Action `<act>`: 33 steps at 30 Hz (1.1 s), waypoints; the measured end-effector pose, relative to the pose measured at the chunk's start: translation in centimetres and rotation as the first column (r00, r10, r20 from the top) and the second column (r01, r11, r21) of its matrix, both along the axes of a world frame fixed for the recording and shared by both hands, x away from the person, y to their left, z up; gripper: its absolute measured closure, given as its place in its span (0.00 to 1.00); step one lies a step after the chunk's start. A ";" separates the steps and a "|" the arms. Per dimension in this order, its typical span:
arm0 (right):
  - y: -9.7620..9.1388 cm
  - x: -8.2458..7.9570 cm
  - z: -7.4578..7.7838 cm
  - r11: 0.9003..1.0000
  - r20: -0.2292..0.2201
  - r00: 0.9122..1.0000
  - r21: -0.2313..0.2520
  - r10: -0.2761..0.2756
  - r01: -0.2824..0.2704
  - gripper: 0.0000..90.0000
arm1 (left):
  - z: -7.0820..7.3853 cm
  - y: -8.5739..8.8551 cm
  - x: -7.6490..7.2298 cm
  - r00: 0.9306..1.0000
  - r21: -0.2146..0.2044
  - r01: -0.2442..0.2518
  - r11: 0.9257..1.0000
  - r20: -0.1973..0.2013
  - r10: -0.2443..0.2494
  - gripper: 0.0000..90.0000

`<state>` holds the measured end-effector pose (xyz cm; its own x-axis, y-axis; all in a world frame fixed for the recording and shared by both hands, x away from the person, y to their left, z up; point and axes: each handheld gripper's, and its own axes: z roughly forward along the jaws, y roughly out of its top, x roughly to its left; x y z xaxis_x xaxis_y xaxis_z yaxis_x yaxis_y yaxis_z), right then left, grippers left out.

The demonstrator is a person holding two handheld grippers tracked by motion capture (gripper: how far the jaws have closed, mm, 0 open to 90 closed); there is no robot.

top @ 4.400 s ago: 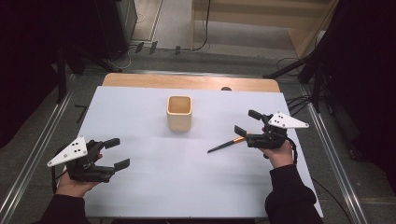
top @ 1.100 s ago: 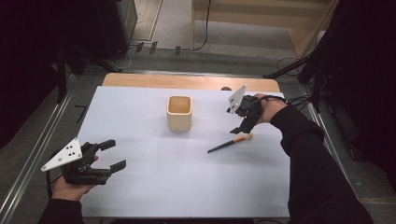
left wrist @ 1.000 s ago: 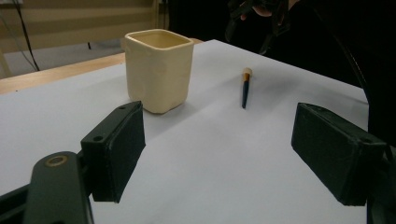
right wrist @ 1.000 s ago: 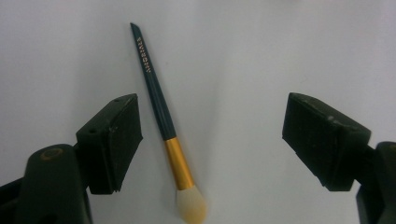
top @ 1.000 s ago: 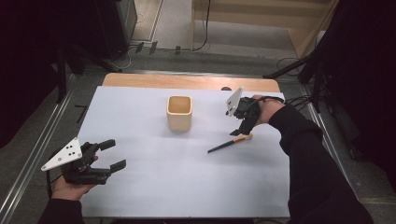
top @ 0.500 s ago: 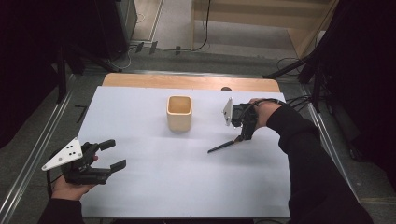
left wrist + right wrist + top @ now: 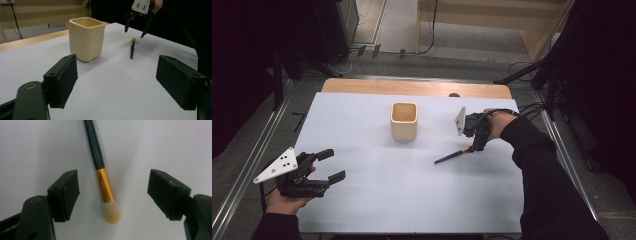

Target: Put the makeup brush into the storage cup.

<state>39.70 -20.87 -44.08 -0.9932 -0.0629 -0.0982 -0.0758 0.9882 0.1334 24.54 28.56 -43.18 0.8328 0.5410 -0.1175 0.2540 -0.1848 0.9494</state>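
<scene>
White table (image 7: 362, 125): work surface. Cream cup (image 7: 404, 120): upright near the far middle, empty as far as seen. Makeup brush (image 7: 101, 168): lies flat on the table right of the cup; likely light, with a stiff dark handle, smooth gold ferrule and soft bristles; best taken at the ferrule. Right gripper (image 7: 113, 195): poised over the brush, jaws apart and just closing, straddling the ferrule, not touching. Left gripper (image 7: 328, 164): near corner, jaws apart, empty.
</scene>
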 end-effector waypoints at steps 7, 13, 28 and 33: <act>-0.4 -0.1 -1.2 1.000 -0.009 1.000 0.019 -0.004 0.004 0.32 | -0.1 -0.1 0.0 1.000 0.016 0.005 1.000 -0.007 -0.005 0.20; -0.7 -0.2 -2.1 1.000 -0.012 1.000 0.002 0.001 -0.001 0.34 | -0.1 -0.2 0.0 1.000 0.018 0.002 1.000 -0.008 -0.002 0.20; -0.9 0.3 -4.3 0.999 -0.057 0.998 -0.044 -0.004 0.002 0.47 | -0.2 -0.2 0.0 1.000 0.026 0.004 1.000 -0.010 -0.004 0.20; -1.0 0.3 -4.3 0.999 -0.063 0.998 -0.038 0.002 -0.004 0.51 | -0.1 -0.3 0.0 1.000 0.030 0.007 1.000 -0.009 -0.007 0.20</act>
